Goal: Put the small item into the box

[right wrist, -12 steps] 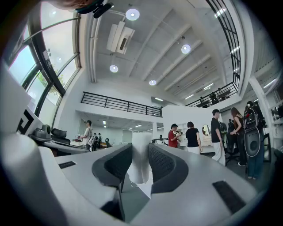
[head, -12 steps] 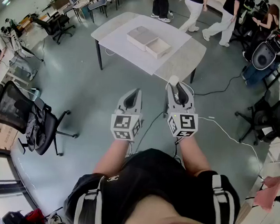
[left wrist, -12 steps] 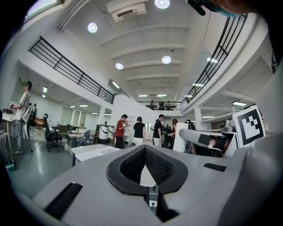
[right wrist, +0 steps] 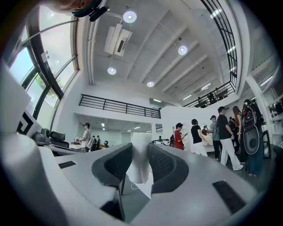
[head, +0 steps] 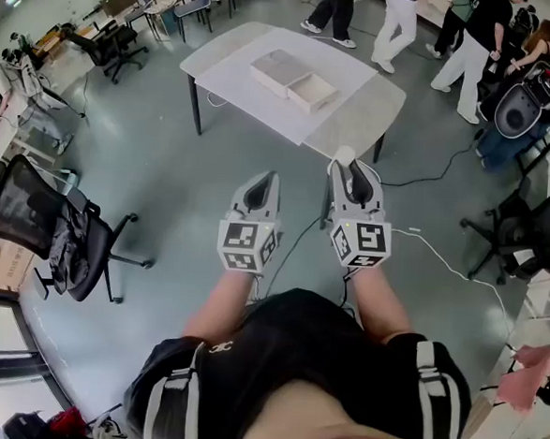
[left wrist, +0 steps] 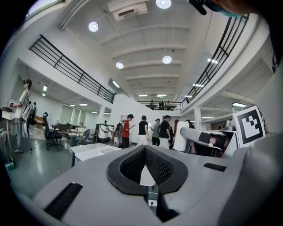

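One small white item (right wrist: 138, 164) clamped in the right gripper (head: 345, 169), left gripper (head: 264, 183) closed on nothing, open box (head: 292, 78) near the surface (head: 359, 112) middle.

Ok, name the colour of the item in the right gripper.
White item, clearest in right gripper view.

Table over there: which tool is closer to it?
Right. The right tool nearly reaches the table at its near edge; the left tool hangs farther back, short of it.

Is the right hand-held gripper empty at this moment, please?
No, the right hand-held gripper has its jaws closed on a small white item that stands between them.
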A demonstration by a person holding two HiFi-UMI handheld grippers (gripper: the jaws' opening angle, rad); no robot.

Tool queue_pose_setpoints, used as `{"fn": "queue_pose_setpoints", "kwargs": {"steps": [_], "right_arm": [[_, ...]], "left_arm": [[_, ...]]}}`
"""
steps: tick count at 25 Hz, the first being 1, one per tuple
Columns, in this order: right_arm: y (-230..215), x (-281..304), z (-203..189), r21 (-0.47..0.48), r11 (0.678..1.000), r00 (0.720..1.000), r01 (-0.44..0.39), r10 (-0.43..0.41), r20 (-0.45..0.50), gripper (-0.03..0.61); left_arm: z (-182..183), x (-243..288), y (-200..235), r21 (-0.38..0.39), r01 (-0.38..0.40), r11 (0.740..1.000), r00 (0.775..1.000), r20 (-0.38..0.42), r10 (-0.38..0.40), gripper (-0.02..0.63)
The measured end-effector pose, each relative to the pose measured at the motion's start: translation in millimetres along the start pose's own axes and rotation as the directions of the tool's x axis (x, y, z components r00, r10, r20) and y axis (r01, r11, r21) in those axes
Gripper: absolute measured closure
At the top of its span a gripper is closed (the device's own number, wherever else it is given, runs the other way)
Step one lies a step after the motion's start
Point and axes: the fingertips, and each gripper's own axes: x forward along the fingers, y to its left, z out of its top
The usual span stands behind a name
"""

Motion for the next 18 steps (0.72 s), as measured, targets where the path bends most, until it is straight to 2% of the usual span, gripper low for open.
{"fn": "queue_pose_setpoints", "kwargs": {"steps": [8,18], "right_arm": [[20.3,7.1,-4.4,-0.016,1.000,1.000,0.013,-0.013,-0.020,0.459],[61.2,9.2,-10.3,-0.029,0.998,0.998,0.061,-0.061,-0.012,0.459]], "left_arm": [[-2.5,-7.2,17.2,-0.015,0.023,1.000,1.000,-0.003,-0.023,0.609],[-16.2,-37.4,67.3,-0.032,0.033,0.999,0.999,-0.005,-0.033,0.609]]}}
